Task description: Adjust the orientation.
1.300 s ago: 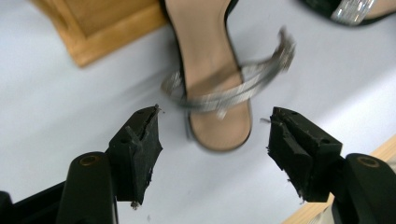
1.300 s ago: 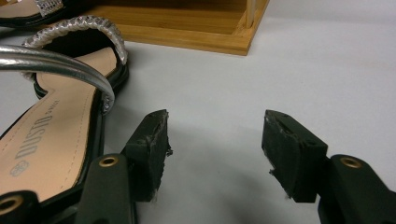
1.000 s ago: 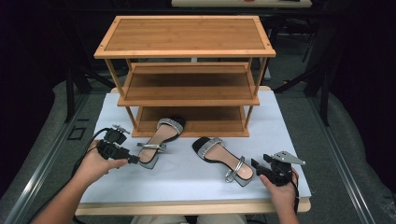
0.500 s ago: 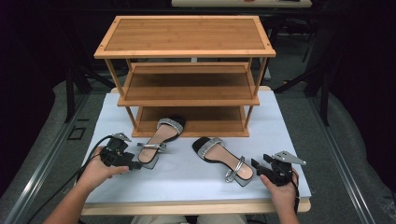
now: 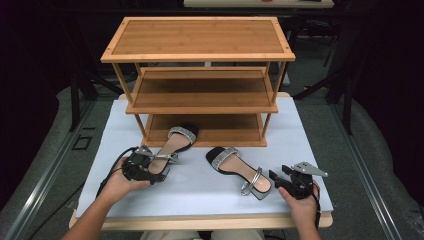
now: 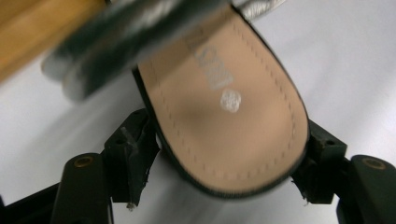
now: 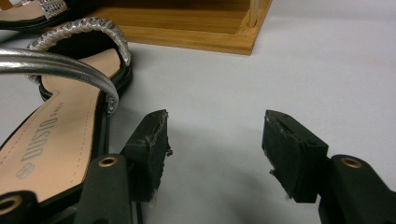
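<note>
Two black sandals with silver straps lie on the white mat. The left sandal (image 5: 175,142) has its toe at the shelf's foot, and its tan heel end (image 6: 224,116) sits between the jaws of my left gripper (image 5: 158,172) (image 6: 229,158). Those jaws have just been opening and now stand beside the heel's edges without clamping it. The right sandal (image 5: 235,167) (image 7: 56,135) lies at an angle mid-mat. My right gripper (image 5: 276,179) (image 7: 215,140) rests open just right of its heel, with bare mat between its jaws.
A three-tier bamboo shoe rack (image 5: 200,50) stands at the back of the white mat (image 5: 200,200), its shelves bare; its bottom board (image 7: 187,28) is ahead of my right gripper. Dark floor and frame legs surround the table.
My left hand has sunk towards the mat and shifted slightly right with the left sandal's heel, which has come down. The right hand and right sandal have stayed put.
</note>
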Available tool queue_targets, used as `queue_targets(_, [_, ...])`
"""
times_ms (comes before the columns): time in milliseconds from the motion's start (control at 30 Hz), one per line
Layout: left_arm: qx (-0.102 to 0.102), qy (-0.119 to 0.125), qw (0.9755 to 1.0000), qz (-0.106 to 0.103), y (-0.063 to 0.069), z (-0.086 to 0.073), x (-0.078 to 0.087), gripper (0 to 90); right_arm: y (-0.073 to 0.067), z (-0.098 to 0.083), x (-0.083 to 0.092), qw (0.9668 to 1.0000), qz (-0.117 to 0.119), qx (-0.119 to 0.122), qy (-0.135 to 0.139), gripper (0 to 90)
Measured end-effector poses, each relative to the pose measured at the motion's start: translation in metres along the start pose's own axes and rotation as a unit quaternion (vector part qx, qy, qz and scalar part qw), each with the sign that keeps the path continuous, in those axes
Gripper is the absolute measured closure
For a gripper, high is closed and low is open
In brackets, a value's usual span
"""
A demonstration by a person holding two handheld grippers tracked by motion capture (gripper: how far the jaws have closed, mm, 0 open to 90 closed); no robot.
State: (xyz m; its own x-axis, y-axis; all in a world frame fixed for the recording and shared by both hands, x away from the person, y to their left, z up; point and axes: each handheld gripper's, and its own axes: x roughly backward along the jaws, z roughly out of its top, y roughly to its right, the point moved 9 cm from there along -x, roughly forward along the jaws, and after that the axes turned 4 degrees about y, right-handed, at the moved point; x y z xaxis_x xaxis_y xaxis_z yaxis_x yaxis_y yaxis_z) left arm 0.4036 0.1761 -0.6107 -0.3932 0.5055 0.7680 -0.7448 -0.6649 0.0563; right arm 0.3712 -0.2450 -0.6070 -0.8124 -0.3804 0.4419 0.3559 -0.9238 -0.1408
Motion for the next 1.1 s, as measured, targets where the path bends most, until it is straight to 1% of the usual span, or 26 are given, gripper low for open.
queue_targets(33, [0.0, 0.0, 1.0, 0.0, 0.0, 0.0, 0.0, 31.9, 0.0, 0.0, 0.0, 1.0, 0.0, 0.0, 0.0, 40.5])
queue_targets(67, [-0.006, 0.005, 1.0, 0.001, 0.004, 0.003, 0.0, 31.9, 0.0, 0.0, 0.0, 1.0, 0.0, -0.002, 0.001, 40.5])
queue_targets(100, [-0.006, 0.005, 1.0, 0.001, 0.004, 0.003, 0.0, 31.8, 0.0, 0.0, 0.0, 1.0, 0.0, -0.001, 0.0, 40.5])
queue_targets(300, [-0.023, 0.003, 0.9997, -0.001, 0.015, 0.006, -0.003, 31.1, 0.0, 0.0, 0.0, 1.0, -0.001, 0.001, -0.001, 40.5])
queue_targets(333, [-0.023, 0.005, 0.9997, -0.003, 0.017, 0.007, -0.003, 30.9, 0.0, 0.0, 0.0, 1.0, -0.001, 0.001, -0.001, 40.5])
queue_targets(367, [-0.028, 0.009, 0.9995, -0.013, 0.022, 0.007, -0.003, 30.8, 0.0, 0.0, 0.0, 1.0, -0.001, 0.001, 0.0, 40.5])
queue_targets(400, [-0.031, 0.009, 0.9993, -0.018, 0.024, 0.007, -0.003, 30.8, 0.0, 0.0, 0.0, 1.0, 0.0, 0.0, 0.0, 40.5])
queue_targets(467, [-0.031, 0.008, 0.9993, -0.019, 0.025, 0.007, -0.002, 30.9, 0.0, 0.0, 0.0, 1.0, 0.0, 0.0, 0.0, 40.5])
queue_targets(500, [-0.032, 0.007, 0.9994, -0.014, 0.024, 0.007, -0.003, 31.3, 0.0, 0.0, 0.0, 1.0, 0.0, -0.001, 0.001, 40.5])
queue_targets(533, [-0.036, 0.003, 0.9992, -0.015, 0.025, 0.007, -0.002, 31.9, 0.0, 0.0, 0.0, 1.0, 0.0, -0.002, 0.001, 40.5])
queue_targets(567, [-0.036, 0.003, 0.9992, -0.015, 0.025, 0.007, -0.002, 32.3, 0.0, 0.0, 0.0, 1.0, 0.001, -0.001, 0.001, 40.5])
queue_targets(667, [-0.051, 0.001, 0.9987, -0.006, 0.024, 0.007, -0.001, 32.7, 0.0, 0.0, 0.0, 1.0, 0.0, -0.001, 0.001, 40.5])
queue_targets(733, [-0.054, 0.0, 0.9985, -0.005, 0.024, 0.009, 0.0, 32.9, 0.0, 0.0, 0.0, 1.0, 0.001, -0.002, -0.001, 40.5])
queue_targets(833, [-0.048, 0.007, 0.9987, -0.012, 0.022, 0.016, 0.002, 33.1, 0.0, 0.0, 0.0, 1.0, 0.0, -0.001, 0.0, 40.6])
queue_targets(867, [-0.053, 0.016, 0.9984, -0.01, 0.021, 0.023, 0.004, 33.3, 0.0, -0.001, 0.001, 0.9999, -0.004, 0.003, -0.009, 40.6])
queue_targets(900, [-0.053, 0.016, 0.9984, -0.01, 0.021, 0.023, 0.004, 33.4, 0.0, -0.001, 0.001, 0.9999, -0.004, 0.003, -0.009, 40.6])
queue_targets(933, [-0.046, 0.023, 0.9986, -0.012, 0.02, 0.031, 0.005, 33.4, 0.0, -0.001, 0.001, 0.9999, -0.004, 0.003, -0.009, 40.6])
queue_targets(967, [-0.042, 0.029, 0.9986, -0.013, 0.019, 0.036, 0.005, 33.5, 0.0, -0.001, 0.001, 0.9999, -0.004, 0.003, -0.01, 40.6])
queue_targets(1000, [-0.042, 0.031, 0.9985, -0.013, 0.017, 0.04, 0.004, 33.6, 0.0, -0.001, 0.001, 0.9999, -0.004, 0.003, -0.01, 40.6])
queue_targets(1033, [-0.04, 0.032, 0.9986, -0.012, 0.016, 0.045, 0.003, 33.7, 0.0, 0.0, 0.0, 1.0, -0.002, 0.002, -0.002, 40.7])
queue_targets(1067, [-0.041, 0.031, 0.9986, -0.01, 0.015, 0.049, 0.002, 33.7, 0.0, -0.001, 0.001, 0.9999, -0.004, 0.003, -0.01, 40.6])
queue_targets(1100, [-0.041, 0.031, 0.9986, -0.01, 0.015, 0.049, 0.002, 33.8, 0.0, -0.001, 0.001, 0.9999, -0.004, 0.003, -0.01, 40.6])
